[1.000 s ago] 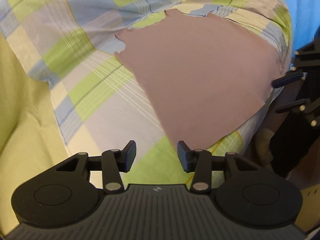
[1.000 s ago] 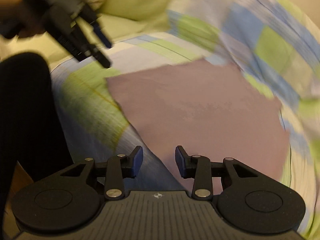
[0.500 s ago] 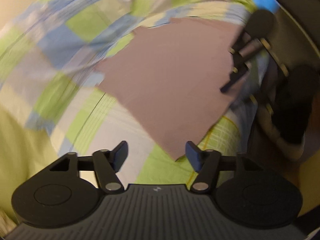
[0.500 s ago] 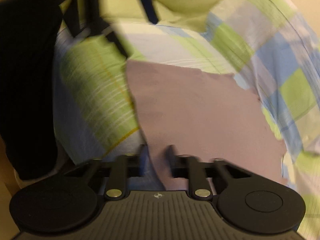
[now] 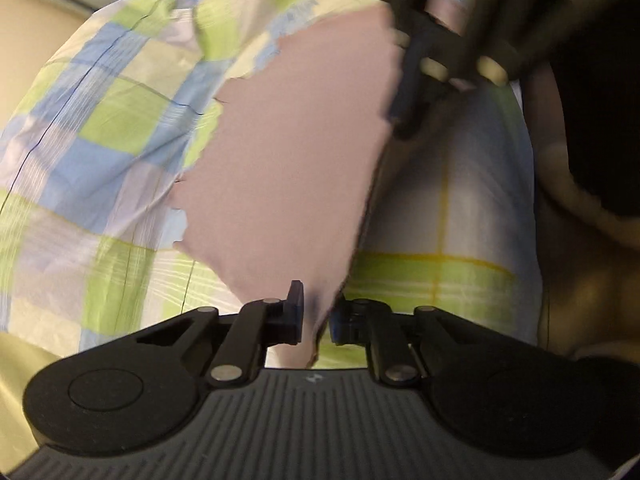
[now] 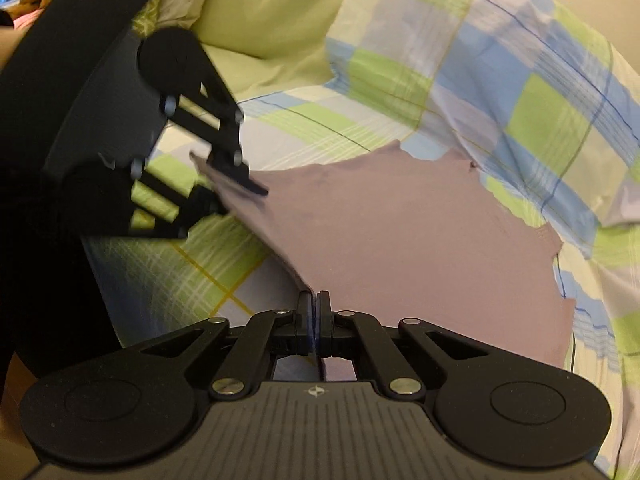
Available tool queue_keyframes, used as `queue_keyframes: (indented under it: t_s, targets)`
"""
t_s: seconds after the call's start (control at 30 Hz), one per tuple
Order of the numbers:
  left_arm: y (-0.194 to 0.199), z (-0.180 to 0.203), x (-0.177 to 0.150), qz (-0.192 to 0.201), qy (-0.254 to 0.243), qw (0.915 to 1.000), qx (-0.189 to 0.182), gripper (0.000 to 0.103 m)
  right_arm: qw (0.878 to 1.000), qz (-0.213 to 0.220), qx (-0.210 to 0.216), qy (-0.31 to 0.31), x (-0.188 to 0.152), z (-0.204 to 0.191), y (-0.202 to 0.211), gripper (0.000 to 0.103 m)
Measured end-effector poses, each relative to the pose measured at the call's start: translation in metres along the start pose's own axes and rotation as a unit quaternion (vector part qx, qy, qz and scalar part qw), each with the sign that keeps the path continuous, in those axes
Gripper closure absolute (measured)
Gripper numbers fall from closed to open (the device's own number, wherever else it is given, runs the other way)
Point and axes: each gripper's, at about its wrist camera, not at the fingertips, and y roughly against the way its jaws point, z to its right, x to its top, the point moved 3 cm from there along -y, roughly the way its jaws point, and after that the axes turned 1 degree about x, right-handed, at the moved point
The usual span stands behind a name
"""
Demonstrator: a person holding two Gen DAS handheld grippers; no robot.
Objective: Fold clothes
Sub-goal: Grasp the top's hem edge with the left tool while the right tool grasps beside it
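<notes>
Cloth [image 6: 400, 240], mauve, on checked bedding [image 6: 520, 92]: you've both near corners pinched — right gripper [image 6: 313, 322] clamped, left gripper [image 5: 316, 312] closing on lower-centre corner — next: lift & fold away.

Counts: 1 mauve cloth [image 6: 400, 240] spread flat. 1 checked bedsheet [image 6: 540, 112] under it. 2 grippers: left gripper [image 5: 316, 316], right gripper [image 6: 314, 320]. 1 plain yellow-green pillow [image 6: 272, 4] at the back of the right wrist view. Nothing else countable; the rest is blurred.
</notes>
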Motion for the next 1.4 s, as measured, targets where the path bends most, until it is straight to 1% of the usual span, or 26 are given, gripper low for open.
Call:
queue_keyframes:
  t_s: [0.07,0.1,0.27,0.33,0.37,0.4,0.47,0.63,0.83,0.93,1.03,1.1,1.13,1.17,1.3,1.4]
  targets:
    - [0.004,-0.011,0.002,0.004,0.016,0.9999,-0.005,0.097,1.000,0.005,-0.005,-0.002,-0.008,-0.010,-0.002,0.074]
    - [0.005,-0.016,0.003,0.004,0.022,0.9997,-0.007,0.097,1.000,0.009,-0.009,0.007,-0.011,-0.017,-0.004,0.071]
    - [0.011,-0.034,0.010,0.007,0.053,0.9983,-0.025,0.101,0.997,0.032,-0.051,0.050,-0.013,-0.048,-0.021,0.071]
    - [0.015,-0.038,0.013,0.011,0.062,0.9976,-0.029,0.101,0.994,0.026,-0.078,0.072,-0.016,-0.051,-0.030,0.072]
    - [0.016,-0.039,0.015,0.013,0.064,0.9974,-0.030,0.101,0.992,0.022,-0.092,0.083,-0.017,-0.053,-0.035,0.075]
    - [0.017,-0.040,0.016,0.015,0.067,0.9972,-0.031,0.101,0.990,0.019,-0.104,0.089,-0.019,-0.050,-0.036,0.081]
    - [0.019,-0.041,0.017,0.016,0.067,0.9972,-0.030,0.101,0.987,0.006,-0.130,0.098,-0.026,-0.040,-0.037,0.083]
    - [0.021,-0.046,0.016,0.022,0.072,0.9969,-0.023,0.101,0.977,-0.039,-0.191,0.088,-0.062,0.002,-0.027,0.083]
    - [0.024,-0.060,0.016,0.031,0.090,0.9954,-0.014,0.102,0.960,-0.095,-0.242,0.106,-0.113,0.040,-0.021,0.083]
    - [0.023,-0.062,0.015,0.026,0.090,0.9955,-0.011,0.102,0.953,-0.114,-0.254,0.119,-0.132,0.056,-0.019,0.083]
    - [0.022,-0.061,0.016,0.022,0.081,0.9964,-0.011,0.102,0.947,-0.121,-0.256,0.151,-0.145,0.067,-0.016,0.085]
    - [0.020,-0.060,0.017,0.018,0.080,0.9966,-0.011,0.102,0.944,-0.120,-0.253,0.173,-0.151,0.072,-0.014,0.091]
    - [0.019,-0.060,0.017,0.016,0.080,0.9966,-0.011,0.102,0.944,-0.120,-0.249,0.180,-0.153,0.074,-0.013,0.094]
    - [0.018,-0.060,0.018,0.014,0.080,0.9967,-0.010,0.102,0.944,-0.120,-0.244,0.187,-0.155,0.075,-0.011,0.103]
    - [0.019,-0.061,0.017,0.009,0.083,0.9965,-0.006,0.102,0.948,-0.111,-0.230,0.189,-0.148,0.082,-0.001,0.103]
    - [0.035,-0.058,0.013,0.010,0.084,0.9964,-0.003,0.102,0.952,-0.098,-0.226,0.181,-0.139,0.083,0.019,0.103]
